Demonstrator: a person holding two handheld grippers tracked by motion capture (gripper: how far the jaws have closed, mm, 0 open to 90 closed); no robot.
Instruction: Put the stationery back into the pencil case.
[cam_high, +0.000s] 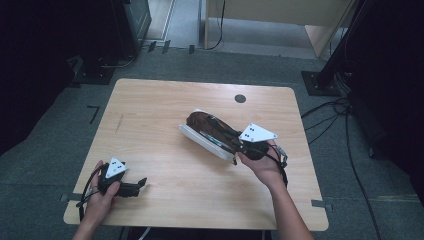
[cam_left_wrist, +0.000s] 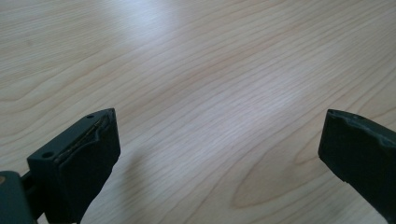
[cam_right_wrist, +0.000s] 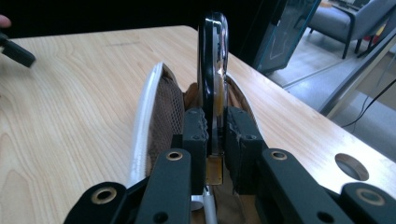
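From the high view my right gripper (cam_high: 235, 145) is over the right-middle of the table (cam_high: 150, 100), on a dark thing in a white-edged case (cam_high: 202, 137), hard to read. The right gripper view clears it up: jaws clamped tight on a thin glossy black object (cam_right_wrist: 213, 70) standing on edge, brown mesh-lined case (cam_right_wrist: 161, 116) open around it. My left gripper (cam_high: 142, 182) sits at the near left corner; its own view has the jaws (cam_left_wrist: 219, 154) wide apart over bare wood.
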